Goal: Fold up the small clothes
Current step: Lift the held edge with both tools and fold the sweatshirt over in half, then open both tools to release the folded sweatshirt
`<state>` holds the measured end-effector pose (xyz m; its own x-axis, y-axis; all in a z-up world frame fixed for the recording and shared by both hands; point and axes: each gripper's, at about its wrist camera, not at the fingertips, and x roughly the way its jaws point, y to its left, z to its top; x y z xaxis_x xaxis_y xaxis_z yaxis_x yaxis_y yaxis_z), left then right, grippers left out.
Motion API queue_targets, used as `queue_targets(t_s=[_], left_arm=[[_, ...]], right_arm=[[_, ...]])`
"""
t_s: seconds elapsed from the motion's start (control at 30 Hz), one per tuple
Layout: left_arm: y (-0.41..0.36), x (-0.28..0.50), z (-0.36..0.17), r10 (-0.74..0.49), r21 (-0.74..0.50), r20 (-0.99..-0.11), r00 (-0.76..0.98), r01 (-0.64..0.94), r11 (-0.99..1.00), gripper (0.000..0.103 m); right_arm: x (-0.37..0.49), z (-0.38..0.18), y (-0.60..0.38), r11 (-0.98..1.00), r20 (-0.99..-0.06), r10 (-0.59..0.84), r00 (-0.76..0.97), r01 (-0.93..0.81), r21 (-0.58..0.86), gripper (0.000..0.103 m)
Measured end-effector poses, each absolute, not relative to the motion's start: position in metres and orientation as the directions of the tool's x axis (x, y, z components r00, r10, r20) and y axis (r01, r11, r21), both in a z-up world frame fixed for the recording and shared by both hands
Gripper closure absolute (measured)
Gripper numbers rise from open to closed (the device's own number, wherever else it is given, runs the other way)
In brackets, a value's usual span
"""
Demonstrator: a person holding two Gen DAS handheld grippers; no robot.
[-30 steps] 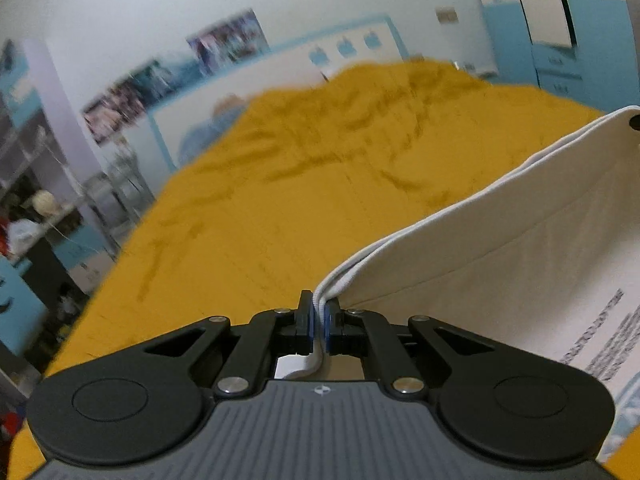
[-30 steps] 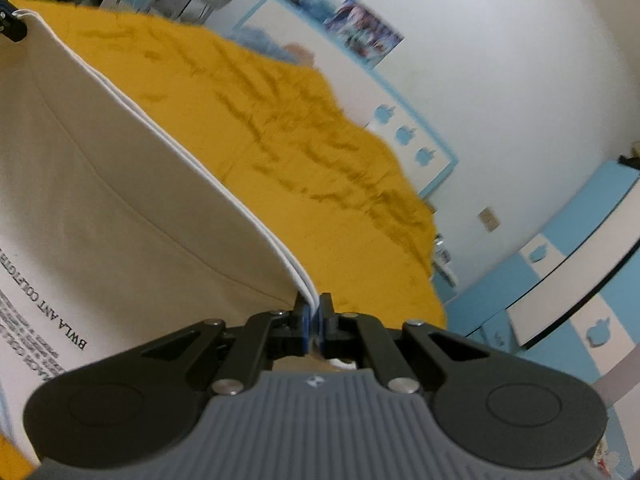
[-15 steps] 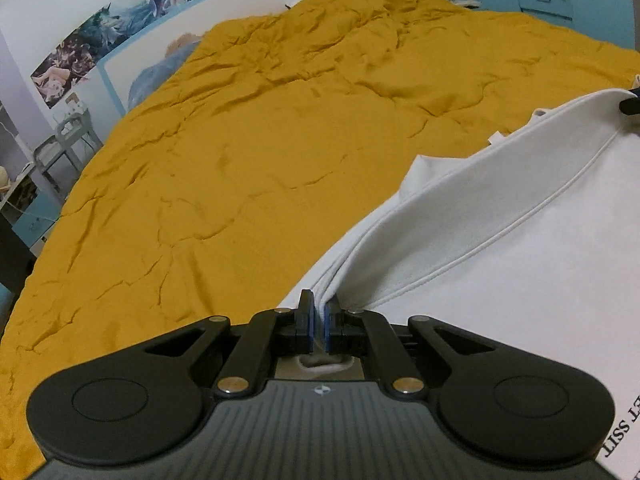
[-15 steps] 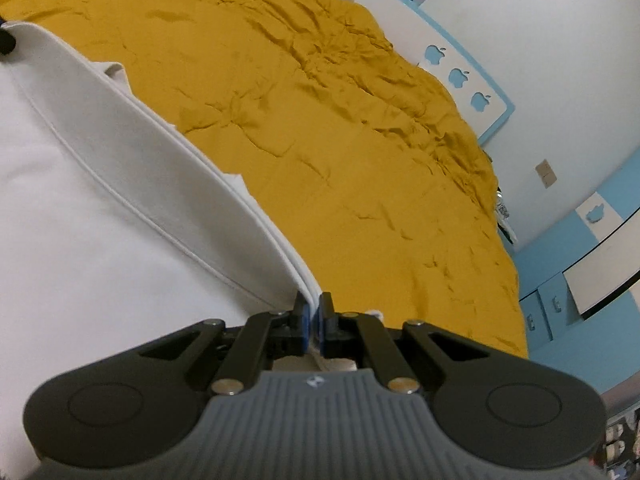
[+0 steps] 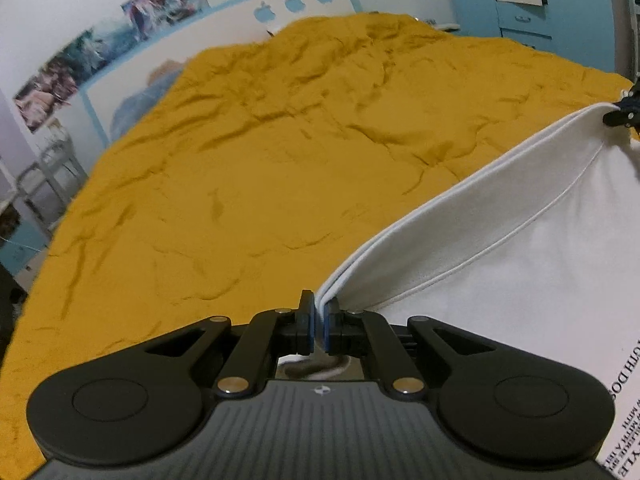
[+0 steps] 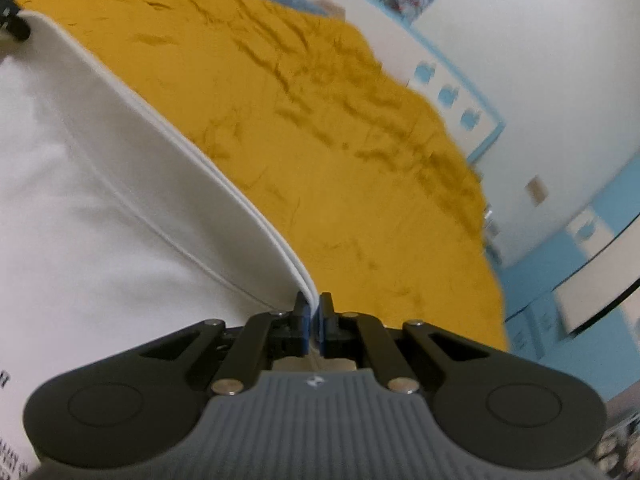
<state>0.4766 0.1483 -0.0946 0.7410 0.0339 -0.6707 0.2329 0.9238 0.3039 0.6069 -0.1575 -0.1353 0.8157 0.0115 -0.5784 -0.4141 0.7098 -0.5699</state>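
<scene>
A white garment with black printed text (image 5: 520, 264) hangs stretched between my two grippers above the mustard-yellow bedspread (image 5: 260, 160). My left gripper (image 5: 318, 320) is shut on one corner of its double-layered hem. My right gripper (image 6: 314, 320) is shut on the other corner; the garment (image 6: 100, 208) fills the left of that view. The right gripper's tip (image 5: 620, 114) shows at the far right of the left wrist view, and the left gripper's tip (image 6: 14, 28) shows at the far left of the right wrist view.
The bedspread (image 6: 320, 128) covers a wide bed with a white and blue headboard (image 5: 280, 12) bearing apple marks. A blue pillow (image 5: 140, 104) lies at the head. Blue and white cabinets (image 5: 540, 4) stand beyond the bed. A shelf unit (image 5: 36, 184) stands on the left.
Both grippers have tilted back up with the garment held taut between them; the hem edge is straighter and lifted off the bed again, after dipping toward it half a second ago.
</scene>
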Motion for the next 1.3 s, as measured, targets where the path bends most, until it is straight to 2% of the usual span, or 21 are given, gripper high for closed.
queue_targets(t_s=[0.13, 0.23, 0.3, 0.37, 0.4, 0.47, 0.5, 0.53, 0.6, 0.73, 0.8, 0.87, 1.07, 1.3], left_arm=[[0.155, 0.489, -0.12, 0.028, 0.281, -0.706, 0.708, 0.244, 0.928, 0.094], [0.162, 0.492, -0.124, 0.036, 0.265, -0.705, 0.708, 0.217, 0.939, 0.077], [0.167, 0.492, -0.123, 0.048, 0.262, -0.698, 0.715, 0.192, 0.946, 0.054], [0.176, 0.492, -0.118, 0.052, 0.247, -0.688, 0.724, 0.167, 0.955, 0.04], [0.181, 0.492, -0.115, 0.045, 0.23, -0.687, 0.725, 0.158, 0.96, 0.037], [0.187, 0.491, -0.11, 0.026, 0.193, -0.693, 0.721, 0.15, 0.97, 0.036], [0.188, 0.491, -0.108, 0.026, 0.188, -0.693, 0.721, 0.146, 0.971, 0.033], [0.188, 0.489, -0.106, 0.028, 0.191, -0.689, 0.724, 0.144, 0.971, 0.031], [0.185, 0.488, -0.102, 0.059, 0.232, -0.677, 0.733, 0.136, 0.963, 0.019], [0.178, 0.486, -0.092, 0.114, 0.308, -0.653, 0.749, 0.125, 0.943, 0.019], [0.177, 0.485, -0.088, 0.189, 0.37, -0.623, 0.759, 0.073, 0.926, 0.024], [0.182, 0.486, -0.082, 0.224, 0.377, -0.617, 0.754, 0.034, 0.925, 0.024], [0.201, 0.464, -0.061, 0.16, 0.26, -0.658, 0.736, 0.023, 0.965, 0.025], [0.226, 0.406, -0.047, 0.015, 0.008, -0.744, 0.668, -0.014, 1.0, 0.028]], right_arm=[[0.626, -0.158, -0.158, 0.715, -0.619, 0.018, 0.785, -0.443, -0.541, 0.103], [0.632, -0.167, -0.157, 0.715, -0.617, 0.019, 0.787, -0.442, -0.542, 0.103], [0.637, -0.167, -0.159, 0.731, -0.615, 0.023, 0.788, -0.433, -0.528, 0.096], [0.639, -0.163, -0.161, 0.746, -0.613, 0.024, 0.79, -0.422, -0.514, 0.09], [0.638, -0.162, -0.163, 0.751, -0.605, 0.024, 0.796, -0.414, -0.515, 0.086], [0.637, -0.156, -0.166, 0.765, -0.576, 0.01, 0.818, -0.377, -0.522, 0.061], [0.637, -0.154, -0.169, 0.777, -0.562, 0.001, 0.827, -0.354, -0.521, 0.057], [0.64, -0.149, -0.172, 0.795, -0.557, -0.011, 0.83, -0.331, -0.508, 0.058], [0.648, -0.139, -0.183, 0.84, -0.581, -0.012, 0.814, -0.307, -0.448, 0.059], [0.644, -0.125, -0.201, 0.89, -0.608, -0.004, 0.794, -0.274, -0.364, 0.06], [0.639, -0.12, -0.208, 0.906, -0.627, 0.007, 0.779, -0.271, -0.326, 0.062], [0.632, -0.117, -0.214, 0.913, -0.645, 0.014, 0.764, -0.273, -0.304, 0.063], [0.601, -0.113, -0.233, 0.937, -0.677, 0.045, 0.734, -0.267, -0.227, 0.066], [0.546, -0.105, -0.264, 0.975, -0.727, 0.127, 0.675, -0.22, -0.034, 0.066]])
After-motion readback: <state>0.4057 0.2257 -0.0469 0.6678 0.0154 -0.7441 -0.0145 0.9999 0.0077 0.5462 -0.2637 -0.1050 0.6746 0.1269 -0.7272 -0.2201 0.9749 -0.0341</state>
